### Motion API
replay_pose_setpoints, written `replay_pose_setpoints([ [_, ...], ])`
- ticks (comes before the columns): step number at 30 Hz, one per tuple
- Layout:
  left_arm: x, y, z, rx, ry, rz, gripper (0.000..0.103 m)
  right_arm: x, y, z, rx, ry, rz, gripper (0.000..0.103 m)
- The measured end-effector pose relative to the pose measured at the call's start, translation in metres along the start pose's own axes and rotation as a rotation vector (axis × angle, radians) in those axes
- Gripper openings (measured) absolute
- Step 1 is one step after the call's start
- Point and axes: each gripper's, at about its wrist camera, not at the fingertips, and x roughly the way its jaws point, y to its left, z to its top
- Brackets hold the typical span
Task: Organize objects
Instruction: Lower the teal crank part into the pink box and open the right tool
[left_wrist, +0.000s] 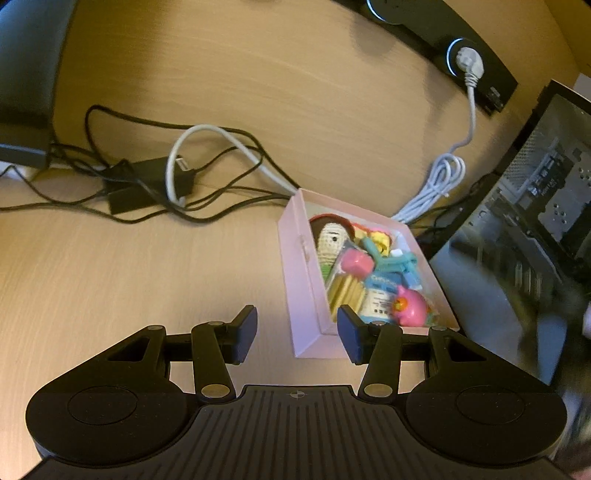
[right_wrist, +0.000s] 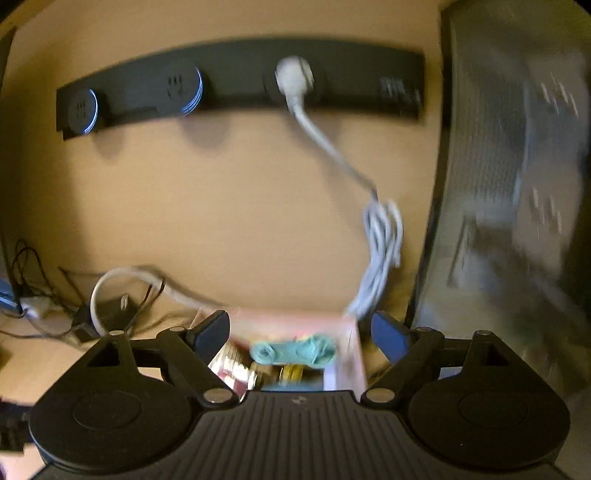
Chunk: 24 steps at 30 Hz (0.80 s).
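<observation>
A pink box (left_wrist: 297, 266) sits on the wooden desk, filled with small items: a crocheted doll (left_wrist: 330, 242), a pink block (left_wrist: 356, 263), yellow sticks (left_wrist: 345, 291), a teal piece (left_wrist: 400, 264) and a pink toy (left_wrist: 410, 306). My left gripper (left_wrist: 297, 332) is open and empty, hovering over the box's near corner. My right gripper (right_wrist: 301, 332) is open and empty, directly above the same box (right_wrist: 351, 354); a teal item (right_wrist: 295, 350) shows between its fingers. The right wrist view is blurred.
A tangle of black cables (left_wrist: 147, 177) and a white cable (left_wrist: 207, 147) lies left of the box. A black socket strip (left_wrist: 461, 51) with a white plug (right_wrist: 295, 79) runs along the back. A computer case (left_wrist: 535, 221) stands at the right.
</observation>
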Motion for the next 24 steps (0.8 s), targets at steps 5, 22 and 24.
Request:
replay_pose_setpoints([
  [5,0.029,-0.019,0.007,0.030,0.040,-0.019,0.052,-0.021,-0.010,-0.056,-0.029,0.103,-0.019,0.085],
  [22,0.071,0.000,0.006,-0.046,0.108,0.264,0.088,0.031,-0.013,-0.090,-0.081,0.255,-0.022,0.073],
  [24,0.072,0.009,0.007,-0.062,0.107,0.279,0.096,0.035,-0.004,-0.088,-0.106,0.256,0.022,0.073],
])
